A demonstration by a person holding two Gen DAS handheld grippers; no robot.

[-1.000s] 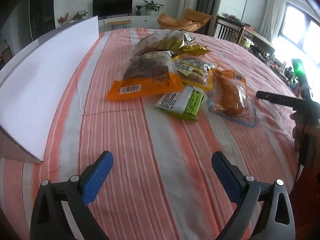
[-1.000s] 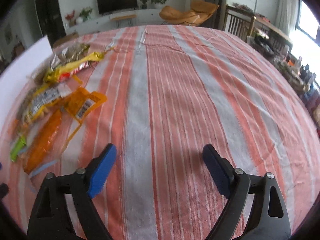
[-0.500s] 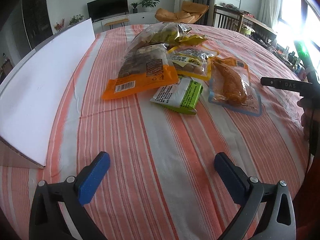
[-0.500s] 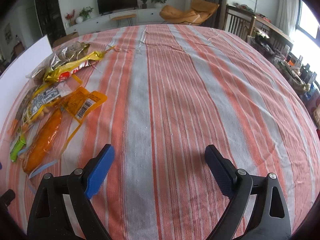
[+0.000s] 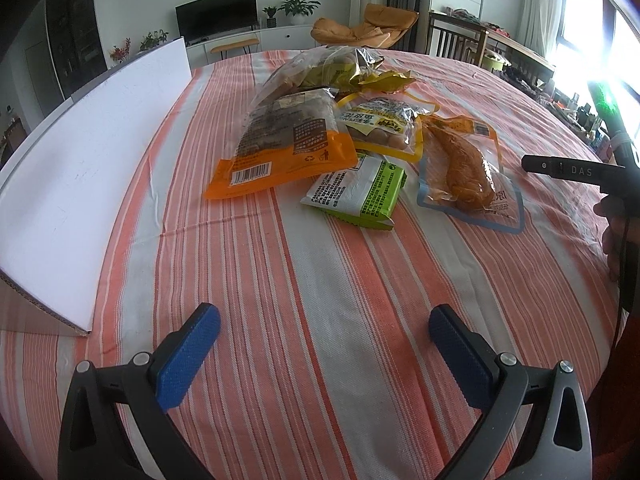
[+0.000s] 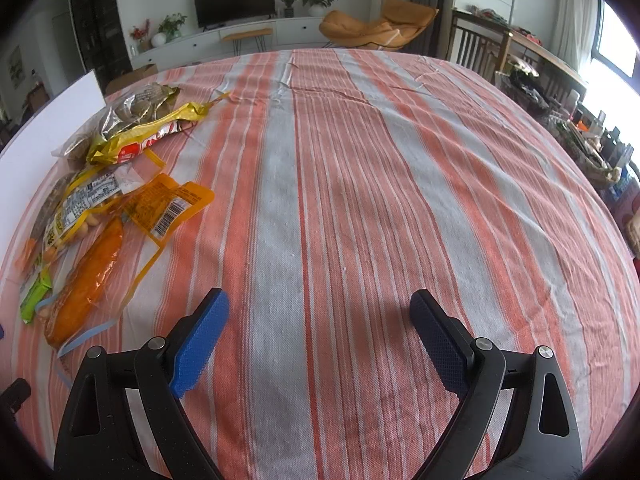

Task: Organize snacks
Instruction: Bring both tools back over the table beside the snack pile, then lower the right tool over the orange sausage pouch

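Presently, snack packets clustered on the striped desk [image 5: 320, 280]: orange bag [image 5: 286, 148], green packet [image 5: 360, 190] touching its 4 o'clock corner, clear pouch [image 5: 464, 168] at 3 o'clock, yellow peanut bag [image 5: 384, 124] and foil bag [image 5: 320, 68] toward 12. White box [image 5: 80, 168] at 9 o'clock. Left claw [image 5: 324, 328] spread wide, empty; right claw [image 6: 320, 316] likewise spread, over bare cloth.
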